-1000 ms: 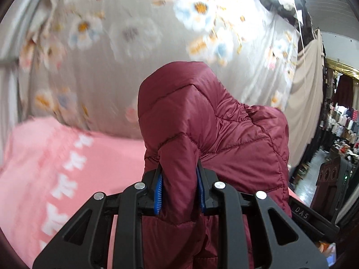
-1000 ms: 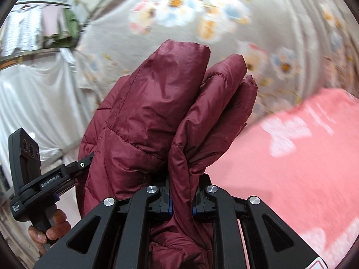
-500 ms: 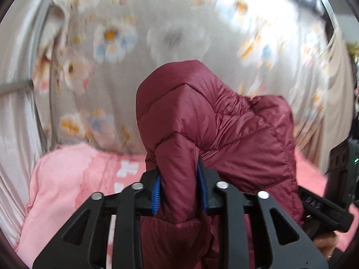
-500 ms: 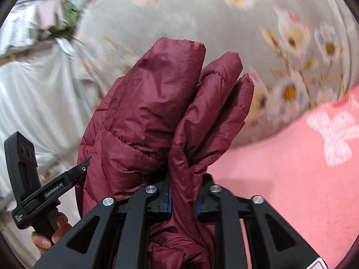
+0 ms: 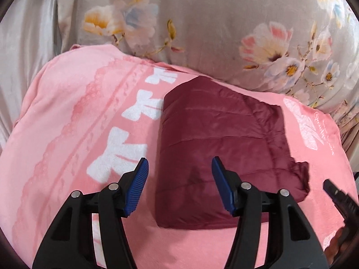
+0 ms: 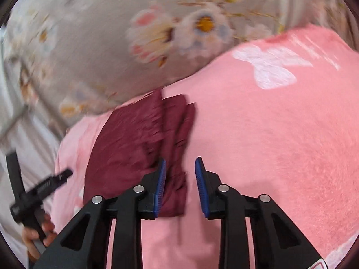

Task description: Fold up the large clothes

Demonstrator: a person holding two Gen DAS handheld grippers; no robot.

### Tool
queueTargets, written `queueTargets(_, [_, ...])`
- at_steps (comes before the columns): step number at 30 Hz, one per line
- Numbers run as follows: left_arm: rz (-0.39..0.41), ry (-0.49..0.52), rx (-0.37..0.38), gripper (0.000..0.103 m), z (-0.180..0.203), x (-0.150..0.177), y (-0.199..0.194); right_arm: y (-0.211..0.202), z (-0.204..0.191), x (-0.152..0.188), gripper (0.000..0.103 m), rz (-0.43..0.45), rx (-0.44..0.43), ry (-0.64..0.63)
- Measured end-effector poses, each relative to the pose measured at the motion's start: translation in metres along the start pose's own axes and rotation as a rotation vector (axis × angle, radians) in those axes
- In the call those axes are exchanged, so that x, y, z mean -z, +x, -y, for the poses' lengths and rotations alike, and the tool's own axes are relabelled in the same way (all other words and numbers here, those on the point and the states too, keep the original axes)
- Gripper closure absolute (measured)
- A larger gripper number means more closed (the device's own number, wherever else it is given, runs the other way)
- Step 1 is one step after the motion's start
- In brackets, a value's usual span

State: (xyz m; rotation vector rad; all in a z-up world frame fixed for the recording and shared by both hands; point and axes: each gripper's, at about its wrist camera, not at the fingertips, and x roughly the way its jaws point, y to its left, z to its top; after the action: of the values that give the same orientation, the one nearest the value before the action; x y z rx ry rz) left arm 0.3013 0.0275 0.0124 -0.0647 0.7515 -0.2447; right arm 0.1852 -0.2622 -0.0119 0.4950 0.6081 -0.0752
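Observation:
A folded maroon quilted jacket lies flat on the pink blanket. My left gripper is open and empty, hovering over the jacket's near left edge. In the right wrist view the jacket lies left of centre, somewhat blurred. My right gripper is open and empty, just above the jacket's right edge. The right gripper's tip shows at the lower right of the left wrist view. The left gripper, held by a hand, shows at the lower left of the right wrist view.
The pink blanket with white bow patterns covers the surface. A grey floral fabric hangs behind it. Pale plain cloth hangs at the far left.
Both grippers held the jacket up in the air, shut on it. Now the jacket lies folded on the blanket and both grippers have opened and let go.

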Motion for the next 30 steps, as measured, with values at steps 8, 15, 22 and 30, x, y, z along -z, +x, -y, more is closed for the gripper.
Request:
queueTargets(8, [-0.132,0.015,-0.005,0.046,0.026,0.013,0.036,0.051,-0.045,-0.012,0.082,-0.087,0.032,-0.153])
queueTargets(15, [-0.16,0.061,-0.064,0.041,0.026,0.034,0.052,0.089,-0.016,0.037,0.1,-0.23,0.074,-0.14])
queueTargets(22, [-0.115,0.106,-0.133,0.04,0.036,0.047,0.056,0.091,-0.011,0.043,0.1,-0.194,0.055,-0.134])
queueTargets(30, [-0.086,0.111,-0.175,0.039,0.042,0.053,0.057,0.089,-0.009,0.045,0.101,-0.176,0.041,-0.119])
